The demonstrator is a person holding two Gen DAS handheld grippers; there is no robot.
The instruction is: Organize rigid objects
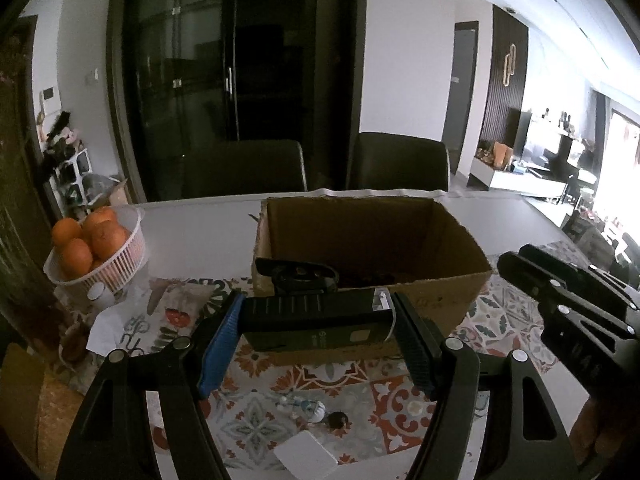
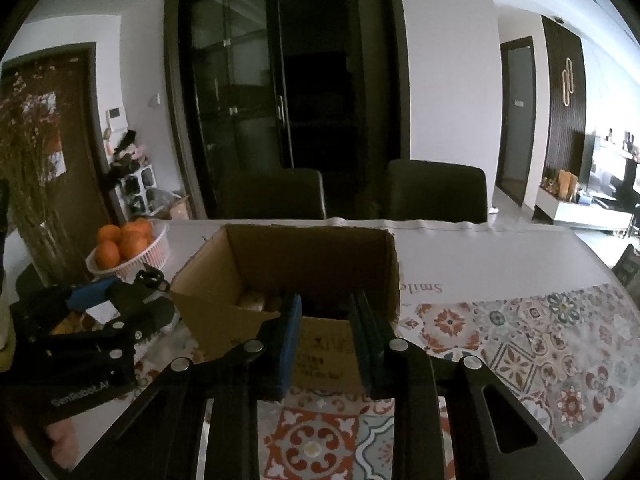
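Left gripper (image 1: 316, 320) clamps a dark boxy device (image 1: 316, 322) across its short ends, raised just before the cardboard box (image 1: 440, 296) at mid-surface. Likely stiff, moderately heavy, smooth-sided; end grip suits. Right gripper (image 2: 326, 344): fingers empty, narrowed to their tightest.
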